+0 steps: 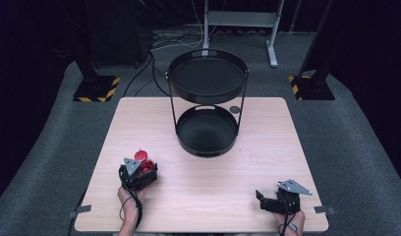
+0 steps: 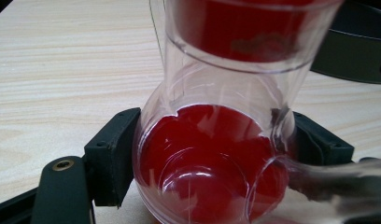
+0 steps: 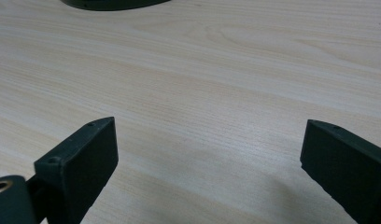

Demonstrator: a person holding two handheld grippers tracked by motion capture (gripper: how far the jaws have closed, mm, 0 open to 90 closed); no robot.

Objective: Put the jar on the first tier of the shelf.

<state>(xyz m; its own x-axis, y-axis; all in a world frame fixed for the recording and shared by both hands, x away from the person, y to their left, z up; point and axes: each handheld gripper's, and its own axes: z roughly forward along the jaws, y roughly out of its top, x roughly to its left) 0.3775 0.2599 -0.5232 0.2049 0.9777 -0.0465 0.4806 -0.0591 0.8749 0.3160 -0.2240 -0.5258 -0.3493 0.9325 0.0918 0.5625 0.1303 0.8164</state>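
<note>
A clear plastic jug (image 2: 216, 154) with a round belly, a narrower neck and red inside stands on the wooden table (image 1: 198, 187) at the near left. Its red top (image 1: 141, 155) shows in the high view. My left gripper (image 1: 145, 169) is shut on the jug's belly, with a black pad (image 2: 115, 154) pressed against each side. A clear handle (image 2: 328, 182) juts out toward the lower right of the left gripper view. My right gripper (image 1: 279, 193) rests near the front right edge, open, with bare table between its jaws (image 3: 207, 158).
A black two-tier round tray stand sits at the table's far middle, with an upper tray (image 1: 208, 52) above a lower tray (image 1: 206, 153). Its lower rim (image 2: 356, 51) lies just beyond the jug. A small dark disc (image 1: 235, 109) lies beside the stand.
</note>
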